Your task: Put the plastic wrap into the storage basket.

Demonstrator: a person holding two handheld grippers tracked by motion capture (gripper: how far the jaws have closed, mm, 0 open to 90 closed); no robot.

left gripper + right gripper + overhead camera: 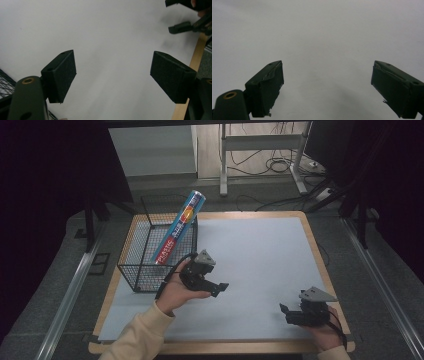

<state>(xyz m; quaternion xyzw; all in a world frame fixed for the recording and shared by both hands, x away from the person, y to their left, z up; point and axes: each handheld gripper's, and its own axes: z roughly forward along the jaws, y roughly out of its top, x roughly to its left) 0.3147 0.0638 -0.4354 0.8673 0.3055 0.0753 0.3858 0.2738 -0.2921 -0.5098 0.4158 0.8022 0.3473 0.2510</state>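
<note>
- Blue foil-wrap box (178, 227) leans upright in the wire basket (131, 251) at centre left of the high view, its top end clear of the rim; by the look of it, the placing is done.
- Left gripper (216, 288), jaws spread wide and empty, hovers just right of the basket.
- Right gripper (286, 313), likewise wide and empty, rests at lower right on the white mat (260, 255).
- Box lettering is too small to read; its foot is blurred by mesh.

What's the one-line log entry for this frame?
left tool: open, empty, beside basket | right tool: open, empty, over mat | can: leaning in basket, sticking out
</note>
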